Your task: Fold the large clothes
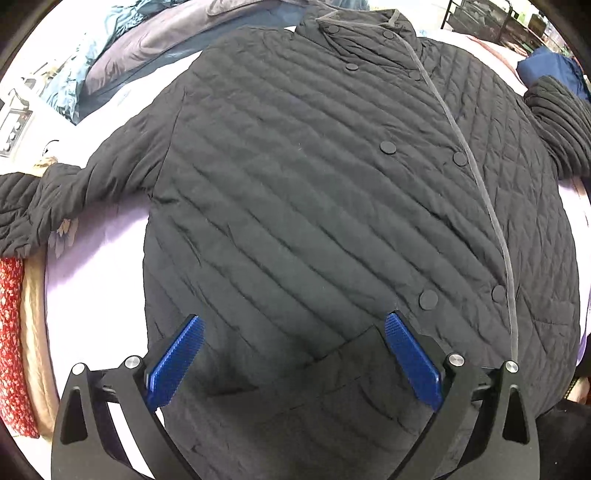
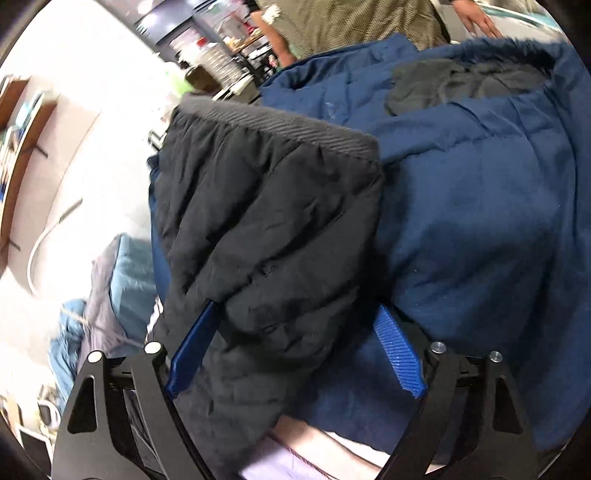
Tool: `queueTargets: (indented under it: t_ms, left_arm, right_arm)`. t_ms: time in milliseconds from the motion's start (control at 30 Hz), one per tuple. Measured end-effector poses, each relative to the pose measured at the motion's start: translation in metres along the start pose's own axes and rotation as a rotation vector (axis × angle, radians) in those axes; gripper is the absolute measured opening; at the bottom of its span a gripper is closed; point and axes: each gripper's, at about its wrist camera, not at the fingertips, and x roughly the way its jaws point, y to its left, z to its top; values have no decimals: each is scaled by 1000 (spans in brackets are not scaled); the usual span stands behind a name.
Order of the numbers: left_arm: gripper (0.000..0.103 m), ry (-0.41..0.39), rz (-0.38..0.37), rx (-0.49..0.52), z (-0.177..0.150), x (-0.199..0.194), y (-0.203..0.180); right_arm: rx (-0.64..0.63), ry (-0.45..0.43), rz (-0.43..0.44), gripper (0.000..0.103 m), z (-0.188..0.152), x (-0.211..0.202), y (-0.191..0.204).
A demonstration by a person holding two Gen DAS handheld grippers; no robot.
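A black quilted jacket [image 1: 295,184] lies flat, front up, on a lilac sheet [image 1: 96,288], collar at the far end and both sleeves spread out. My left gripper [image 1: 293,319] hangs open over its lower front near the hem, with nothing between its blue pads [image 1: 177,362]. In the right wrist view the jacket's right sleeve [image 2: 266,221], with a ribbed grey cuff [image 2: 280,125], is draped over a navy coat [image 2: 480,203]. My right gripper [image 2: 298,308] straddles that sleeve. The sleeve hides the tip of the left pad, and the right pad [image 2: 399,354] stands just clear of it.
The navy coat with its fur-trimmed hood [image 2: 517,48] is bunched at the right edge of the bed. Blue and grey garments [image 1: 122,55] lie heaped beyond the collar. A red floral cloth [image 1: 11,332] hangs at the left edge. A person in an olive top [image 2: 351,22] stands behind the coat.
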Motion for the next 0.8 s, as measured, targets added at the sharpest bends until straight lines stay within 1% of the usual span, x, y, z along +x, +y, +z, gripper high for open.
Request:
queueTargets:
  t_ms: [33, 67, 100, 133, 167, 200, 233, 300, 400, 433, 500, 533, 600, 700, 767, 800]
  left_arm:
    - [97, -1, -1, -3, 0, 0, 1]
    - [97, 0, -2, -7, 0, -1, 2]
    - [97, -1, -5, -13, 1, -1, 4]
    - [97, -4, -8, -20, 2, -1, 6]
    - [97, -5, -10, -26, 3, 0, 7]
    - [97, -7, -14, -31, 4, 0, 9]
    - [97, -10, -17, -37, 5, 1, 11]
    - [97, -16, -21, -45, 7, 1, 14]
    - [97, -31, -33, -61, 9, -1, 20]
    - [97, -37, -36, -67, 9, -2, 22]
    - [97, -45, -43, -84, 8, -3, 27]
    - [97, -46, -45, -96, 7, -3, 31]
    - [97, -45, -49, -118, 3, -2, 38]
    - [97, -40, -47, -155, -7, -1, 51]
    - [97, -45, -38, -179, -15, -2, 61]
    - [97, -48, -30, -195, -19, -2, 68]
  right_arm:
    - [9, -4, -5, 62, 1, 2, 0]
    - [19, -3, 0, 54, 3, 2, 0]
    - [31, -3, 15, 41, 6, 0, 1]
    - [45, -2, 33, 31, 15, -7, -1]
    - [69, -1, 61, 24, 17, -11, -1]
    - [87, -1, 89, 12, 22, -16, -3]
    - [97, -6, 116, 11, 26, -22, -1]
    - [72, -36, 123, 7, 36, -41, 5]
    - [-13, -84, 122, 5, 50, -70, 36]
    - [-56, -92, 131, 5, 51, -77, 52]
    - [-185, -102, 144, 5, 45, -90, 91]
    - [-268, -105, 164, 5, 39, -96, 118]
    - [-389, -99, 217, 5, 21, -99, 169]
    - [-567, -16, 317, 5, -32, -80, 260]
    - [-714, 41, 376, 5, -85, -65, 318]
    - [-780, 68, 398, 5, -116, -65, 338]
